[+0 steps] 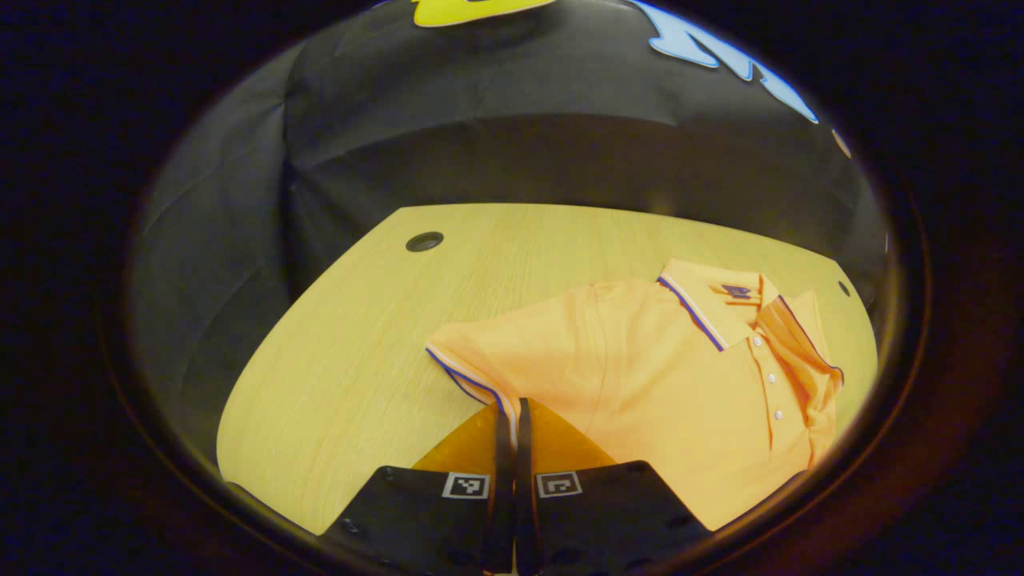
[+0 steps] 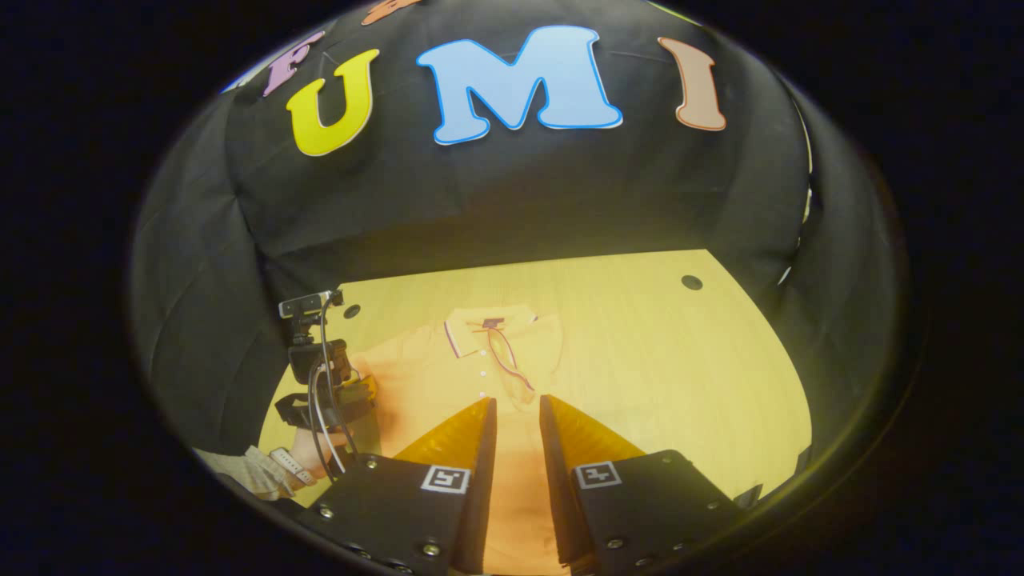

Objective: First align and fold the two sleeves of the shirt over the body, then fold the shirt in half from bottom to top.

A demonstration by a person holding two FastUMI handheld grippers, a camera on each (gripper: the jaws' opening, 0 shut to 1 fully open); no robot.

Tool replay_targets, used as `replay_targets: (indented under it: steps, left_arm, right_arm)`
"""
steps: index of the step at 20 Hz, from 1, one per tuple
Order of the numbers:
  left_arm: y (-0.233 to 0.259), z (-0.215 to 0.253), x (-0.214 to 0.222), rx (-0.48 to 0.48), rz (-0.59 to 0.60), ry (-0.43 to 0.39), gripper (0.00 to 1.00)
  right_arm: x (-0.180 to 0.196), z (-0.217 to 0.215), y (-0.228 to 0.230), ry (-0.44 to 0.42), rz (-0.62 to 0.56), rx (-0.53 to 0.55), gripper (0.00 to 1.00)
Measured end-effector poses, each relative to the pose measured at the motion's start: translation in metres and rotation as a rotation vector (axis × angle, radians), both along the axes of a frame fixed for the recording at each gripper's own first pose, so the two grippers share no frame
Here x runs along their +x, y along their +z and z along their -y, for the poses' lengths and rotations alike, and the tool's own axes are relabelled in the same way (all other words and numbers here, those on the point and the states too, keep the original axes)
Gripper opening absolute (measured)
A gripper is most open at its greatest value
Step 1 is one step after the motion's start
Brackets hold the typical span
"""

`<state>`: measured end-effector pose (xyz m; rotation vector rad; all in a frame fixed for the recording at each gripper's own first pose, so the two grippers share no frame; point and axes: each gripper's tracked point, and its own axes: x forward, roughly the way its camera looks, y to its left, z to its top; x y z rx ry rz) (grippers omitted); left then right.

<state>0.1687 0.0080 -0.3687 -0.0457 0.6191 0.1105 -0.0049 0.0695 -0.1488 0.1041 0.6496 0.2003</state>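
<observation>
Left gripper (image 1: 512, 408) pinching the shirt (image 1: 664, 376) sleeve cuff, apparently — right gripper (image 2: 518, 408) hovering, jaws spread (shirt lying on table (image 1: 360, 336)).

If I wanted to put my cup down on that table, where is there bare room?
In the left gripper view, bare wood on the table runs from the sleeve to the round hole. In the right gripper view, wood lies bare between the shirt and the far hole. It is crowded around the shirt and the left gripper.

Dim warm light on table (image 1: 360, 336); wall dark; fisheye bends edges; right gripper view softer.
</observation>
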Motion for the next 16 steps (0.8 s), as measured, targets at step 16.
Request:
replay_targets:
  steps: [16]
  left_arm:
    - [0.082,0.181,0.011,0.173,0.165,-0.468,0.07]
  right_arm:
    - [-0.038,0.072,-0.022,-0.196,-0.030,0.062,0.33]
